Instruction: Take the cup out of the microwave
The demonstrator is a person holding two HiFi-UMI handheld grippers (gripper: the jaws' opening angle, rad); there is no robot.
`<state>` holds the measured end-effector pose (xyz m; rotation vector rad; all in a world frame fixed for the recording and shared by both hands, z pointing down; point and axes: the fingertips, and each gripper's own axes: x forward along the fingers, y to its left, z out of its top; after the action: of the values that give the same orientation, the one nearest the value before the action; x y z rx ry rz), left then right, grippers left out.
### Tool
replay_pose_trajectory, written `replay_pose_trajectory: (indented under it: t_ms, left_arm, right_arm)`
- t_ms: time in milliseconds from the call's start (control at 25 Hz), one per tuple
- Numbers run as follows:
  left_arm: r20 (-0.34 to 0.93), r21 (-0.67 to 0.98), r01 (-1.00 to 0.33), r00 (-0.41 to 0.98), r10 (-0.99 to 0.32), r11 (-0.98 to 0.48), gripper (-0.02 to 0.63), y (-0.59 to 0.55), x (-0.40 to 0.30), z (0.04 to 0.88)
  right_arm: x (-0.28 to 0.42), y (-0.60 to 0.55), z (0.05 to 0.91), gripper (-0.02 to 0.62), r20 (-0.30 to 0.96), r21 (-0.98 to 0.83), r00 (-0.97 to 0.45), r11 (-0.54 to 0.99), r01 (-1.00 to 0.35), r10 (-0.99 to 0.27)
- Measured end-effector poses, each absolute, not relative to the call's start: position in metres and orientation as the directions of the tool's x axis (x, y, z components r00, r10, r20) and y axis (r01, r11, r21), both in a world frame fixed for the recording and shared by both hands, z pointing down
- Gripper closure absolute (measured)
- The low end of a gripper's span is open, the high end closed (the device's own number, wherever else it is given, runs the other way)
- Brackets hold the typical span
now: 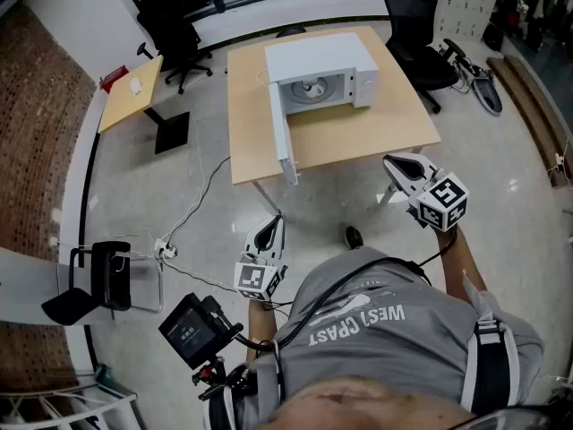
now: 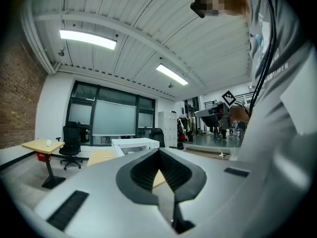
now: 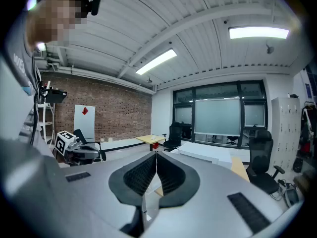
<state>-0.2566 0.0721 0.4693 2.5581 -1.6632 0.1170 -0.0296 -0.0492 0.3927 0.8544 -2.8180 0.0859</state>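
Nearby, close to the person's body, the left gripper (image 1: 269, 233) is held low and roughly level, its jaws pressed together with nothing between them. The right gripper (image 1: 397, 163) reaches further forward on the person's right, also near level, with its jaws likewise closed and empty. Both point toward the wooden table (image 1: 376, 137) and stop well short of it. On the table stands a white microwave (image 1: 322, 56) with its door (image 1: 280, 133) swung wide open, the door's free edge toward the person. The cup (image 1: 312, 88) sits inside the microwave, well apart from both grippers and ahead of them. It seems to stand upright, long axis vertical and mouth upward, though it shows small and pale from this height. Beyond the table stands a black office chair (image 1: 175, 21).
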Motion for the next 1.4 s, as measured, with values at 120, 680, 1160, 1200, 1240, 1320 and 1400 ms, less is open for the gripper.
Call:
replay_pose_trajectory:
  t_ms: [120,680,1160,1200,1240,1320,1400]
  left_arm:
    - [0.103,0.041,-0.93,0.367,-0.924,-0.365,0.561,0.053,-0.259,0.471]
    - [0.151,0.003,-0.972,0.234,-0.96,-0.236,0.561,-0.06,-0.278,0.459]
    - [0.236,-0.012,-0.995,0.089,-0.968,-0.094,0.561,-0.154,-0.273,0.468]
    - [0.244,-0.013,-0.996,0.079,-0.967,-0.085,0.561,-0.158,-0.272,0.469]
    - [0.253,-0.015,-0.997,0.07,-0.965,-0.077,0.561,-0.163,-0.272,0.471]
    - [0.263,-0.008,-0.999,0.05,-0.963,-0.054,0.561,-0.173,-0.271,0.471]
    - [0.263,-0.001,-1.0,0.027,-0.965,-0.029,0.561,-0.182,-0.27,0.47]
  right_arm:
    - [-0.037,-0.085,0.401,0.584,0.219,0.0,-0.824,0.845,-0.535,-0.522]
    - [-0.105,-0.302,0.48,0.584,0.337,0.003,-0.804,0.854,-0.52,-0.49]
    - [-0.133,-0.497,0.599,0.52,0.48,-0.021,-0.728,0.823,-0.567,-0.49]
    - [-0.136,-0.51,0.609,0.476,0.495,-0.019,-0.72,0.823,-0.568,-0.486]
    - [-0.14,-0.524,0.62,0.464,0.512,-0.016,-0.712,0.823,-0.568,-0.481]
    - [-0.148,-0.55,0.643,0.449,0.544,-0.002,-0.692,0.824,-0.567,-0.475]
    - [-0.157,-0.574,0.668,0.448,0.576,0.018,-0.668,0.824,-0.567,-0.472]
